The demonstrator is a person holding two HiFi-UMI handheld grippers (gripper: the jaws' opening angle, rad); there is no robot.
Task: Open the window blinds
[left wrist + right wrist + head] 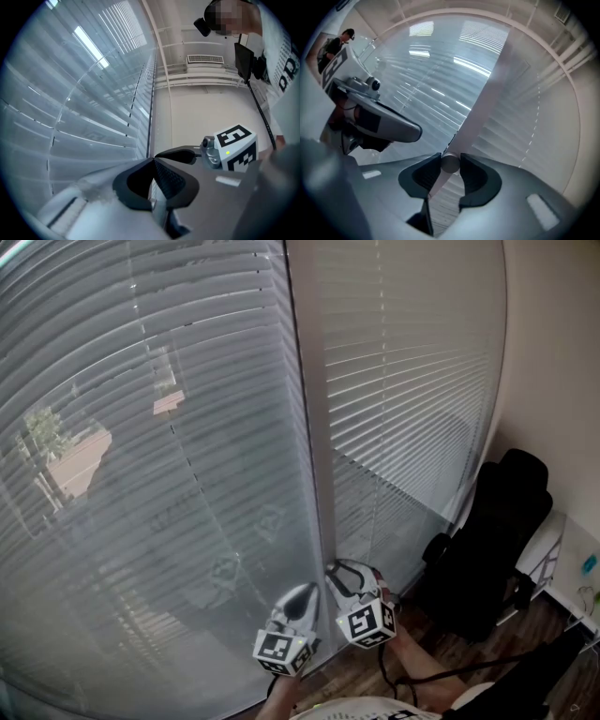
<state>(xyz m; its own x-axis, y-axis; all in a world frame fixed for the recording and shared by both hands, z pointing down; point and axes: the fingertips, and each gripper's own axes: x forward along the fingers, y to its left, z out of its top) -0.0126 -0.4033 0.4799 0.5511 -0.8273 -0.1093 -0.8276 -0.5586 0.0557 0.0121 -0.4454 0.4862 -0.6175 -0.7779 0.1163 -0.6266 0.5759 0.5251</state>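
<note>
Two grey slatted blinds cover the window: a wide left blind (141,446) and a narrower right blind (403,381), with a pale upright frame post (309,427) between them. Trees and a building show faintly through the left slats. Low at the post, my right gripper (342,570) is shut on the round end of the blind's wand (450,163), one pad pressing each side. The left gripper (302,598) hangs just beside it, its tips touching (153,160) with nothing seen between them. Each gripper view shows the other gripper close by.
A black office chair (497,540) stands at the right against the wall, with a white desk edge (567,563) beyond it. Wood floor (469,652) and a dark cable (441,673) lie below my hands.
</note>
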